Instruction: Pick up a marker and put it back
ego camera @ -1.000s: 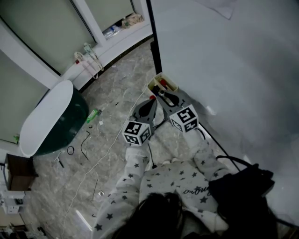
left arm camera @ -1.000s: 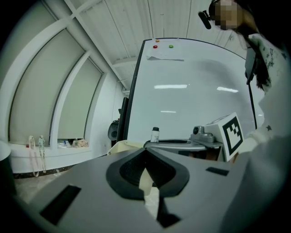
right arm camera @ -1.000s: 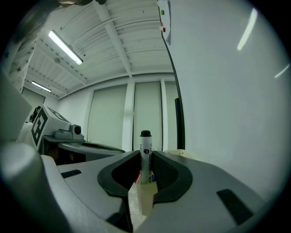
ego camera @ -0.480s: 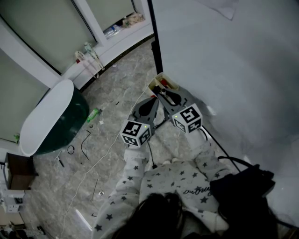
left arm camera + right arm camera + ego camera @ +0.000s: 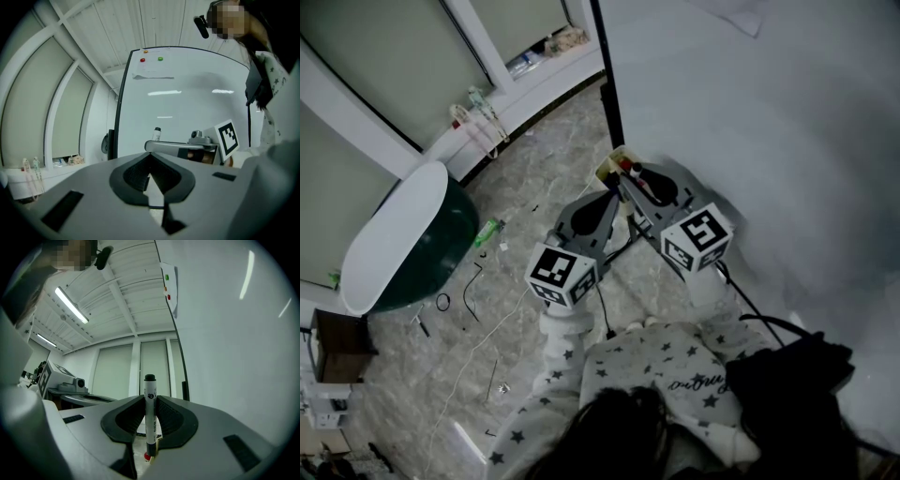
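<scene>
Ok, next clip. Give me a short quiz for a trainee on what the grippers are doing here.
1. True or false: the right gripper is shut on a marker.
2. What is between the jaws of the left gripper? A) a marker B) nothing C) a cable
3. Fill in: in the right gripper view, the marker's upper end is ___ in colour.

Key: 1 true; 2 B; 3 black.
</scene>
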Demonstrator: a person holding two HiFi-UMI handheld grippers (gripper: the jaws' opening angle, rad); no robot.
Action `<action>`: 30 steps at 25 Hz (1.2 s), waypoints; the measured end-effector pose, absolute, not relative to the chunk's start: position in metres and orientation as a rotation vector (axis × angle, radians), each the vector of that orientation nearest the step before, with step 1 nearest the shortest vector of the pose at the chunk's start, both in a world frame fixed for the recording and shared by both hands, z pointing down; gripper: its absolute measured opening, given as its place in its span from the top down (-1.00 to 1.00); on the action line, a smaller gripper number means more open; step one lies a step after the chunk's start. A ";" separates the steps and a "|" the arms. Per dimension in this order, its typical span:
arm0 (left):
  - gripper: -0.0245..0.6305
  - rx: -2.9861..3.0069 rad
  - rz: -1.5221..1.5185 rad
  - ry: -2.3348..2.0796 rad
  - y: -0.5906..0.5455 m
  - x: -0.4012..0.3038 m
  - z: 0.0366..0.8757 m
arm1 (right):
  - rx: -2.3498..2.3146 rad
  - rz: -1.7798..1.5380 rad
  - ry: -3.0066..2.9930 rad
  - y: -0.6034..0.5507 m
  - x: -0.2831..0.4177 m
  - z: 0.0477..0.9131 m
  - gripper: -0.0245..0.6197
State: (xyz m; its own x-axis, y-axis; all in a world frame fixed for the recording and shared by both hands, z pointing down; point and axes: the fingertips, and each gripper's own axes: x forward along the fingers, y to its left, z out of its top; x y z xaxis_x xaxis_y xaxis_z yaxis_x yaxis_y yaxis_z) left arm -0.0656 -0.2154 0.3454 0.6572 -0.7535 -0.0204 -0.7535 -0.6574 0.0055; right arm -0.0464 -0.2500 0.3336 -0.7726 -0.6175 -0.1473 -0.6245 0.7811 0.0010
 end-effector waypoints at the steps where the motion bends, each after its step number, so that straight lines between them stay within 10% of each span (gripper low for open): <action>1: 0.92 -2.851 0.025 1.297 -0.214 -0.065 0.343 | -0.989 0.078 2.828 -0.248 -0.045 0.329 0.66; 30: 0.92 -2.874 0.068 1.237 -0.208 -0.052 0.342 | -0.973 0.088 2.805 -0.239 -0.031 0.321 0.66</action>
State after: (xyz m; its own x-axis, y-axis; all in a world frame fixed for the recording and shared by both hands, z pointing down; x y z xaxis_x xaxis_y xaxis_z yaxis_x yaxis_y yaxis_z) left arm -0.0523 -0.2082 0.3424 0.6865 -0.7258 -0.0450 -0.7263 -0.6873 0.0061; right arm -0.0313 -0.2386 0.3210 -0.7724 -0.6089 -0.1807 -0.6190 0.7854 -0.0005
